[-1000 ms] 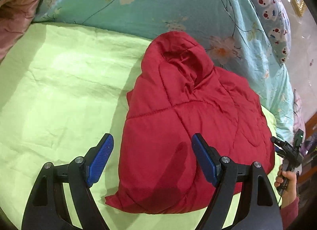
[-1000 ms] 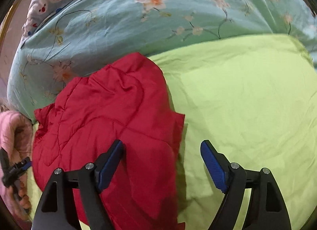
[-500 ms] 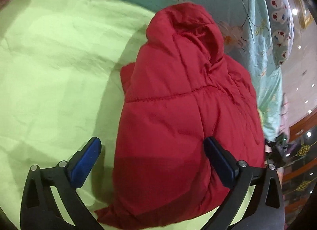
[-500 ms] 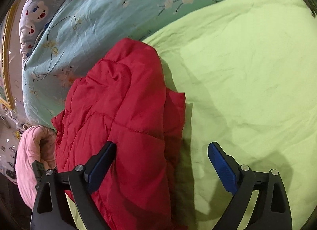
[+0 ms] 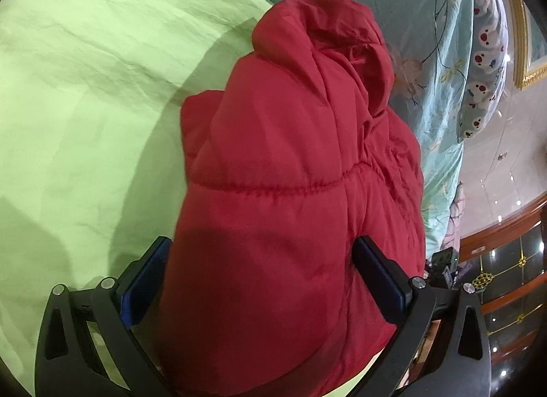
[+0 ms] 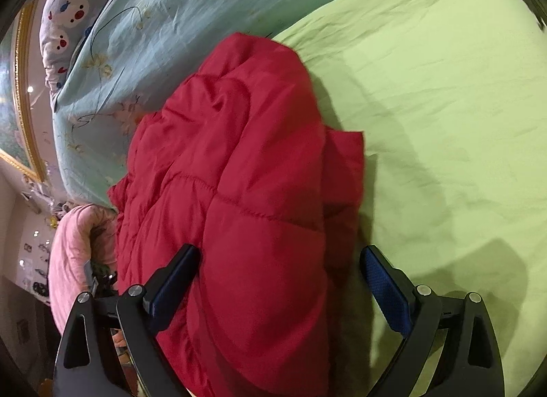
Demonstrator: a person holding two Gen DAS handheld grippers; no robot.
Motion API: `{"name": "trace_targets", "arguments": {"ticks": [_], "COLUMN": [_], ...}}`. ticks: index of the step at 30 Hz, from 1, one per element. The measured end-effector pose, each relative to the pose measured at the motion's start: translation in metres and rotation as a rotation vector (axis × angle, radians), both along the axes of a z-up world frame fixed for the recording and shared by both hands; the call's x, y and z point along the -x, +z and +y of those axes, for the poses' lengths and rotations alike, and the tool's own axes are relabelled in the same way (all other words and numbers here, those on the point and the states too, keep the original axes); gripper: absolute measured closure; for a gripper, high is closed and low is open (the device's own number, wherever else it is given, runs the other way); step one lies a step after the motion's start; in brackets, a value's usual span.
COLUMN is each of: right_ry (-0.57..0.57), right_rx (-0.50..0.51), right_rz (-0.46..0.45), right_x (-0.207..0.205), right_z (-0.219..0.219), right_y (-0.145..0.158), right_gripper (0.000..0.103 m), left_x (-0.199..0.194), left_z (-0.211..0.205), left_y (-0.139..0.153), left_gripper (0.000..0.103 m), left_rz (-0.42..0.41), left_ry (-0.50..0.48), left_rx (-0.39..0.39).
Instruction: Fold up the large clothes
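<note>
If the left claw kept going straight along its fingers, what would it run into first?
The red padded jacket. The left claw is open with the jacket's near end bulging between its fingers, so it would likely press into that padding at once; the green bedsheet lies underneath.

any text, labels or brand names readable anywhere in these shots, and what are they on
No text can be read in either view.
Red jacket: no label, tag or logo visible.
Cartoon-print pillow: a small dark scrawl beside the bear faces, too small and blurred to read.
Floral blue quilt and green sheet: patterns or plain cloth only, no writing.
Left tool and right tool: no markings seen.
</note>
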State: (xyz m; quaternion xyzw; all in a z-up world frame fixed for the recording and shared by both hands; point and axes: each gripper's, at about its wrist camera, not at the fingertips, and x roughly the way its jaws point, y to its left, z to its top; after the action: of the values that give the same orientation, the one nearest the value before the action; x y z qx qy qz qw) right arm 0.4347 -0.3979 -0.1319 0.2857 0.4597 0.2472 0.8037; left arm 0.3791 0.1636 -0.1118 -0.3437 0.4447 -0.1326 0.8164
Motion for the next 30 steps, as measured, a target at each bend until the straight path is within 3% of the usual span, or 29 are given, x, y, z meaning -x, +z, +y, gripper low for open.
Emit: {"name": "trace_targets", "arguments": {"ticks": [11,17,24,30], "right_ry": [0.045,0.080,0.088,0.080], "right_rx": [-0.035,-0.019,-0.025,-0.032], "right_rz": [0.010,0.005,-0.007,-0.045], "right_x": [-0.006,-0.006,0.000,0.011], "right_z": [0.011,0.018,0.022,0.024], "right_y": [-0.008,-0.005,0.004,0.018], "right_gripper": [0.008,0.022,0.044,0.058], "left_x": [-0.008,-0.002,0.012,0.027], "left_z": [0.006,0.007,0.001,-0.012], "left_y": [-0.008,-0.005,0.010,0.033], "left_gripper": [0.000,0.022,0.043,0.053], "left_rz": [0.018,-0.044,-0.093,-0.142], "left_ry": [-0.016,-0.042,-0.035,-0.027], "left_rx": [0.023,0.026,-0.045,-0.093]}}
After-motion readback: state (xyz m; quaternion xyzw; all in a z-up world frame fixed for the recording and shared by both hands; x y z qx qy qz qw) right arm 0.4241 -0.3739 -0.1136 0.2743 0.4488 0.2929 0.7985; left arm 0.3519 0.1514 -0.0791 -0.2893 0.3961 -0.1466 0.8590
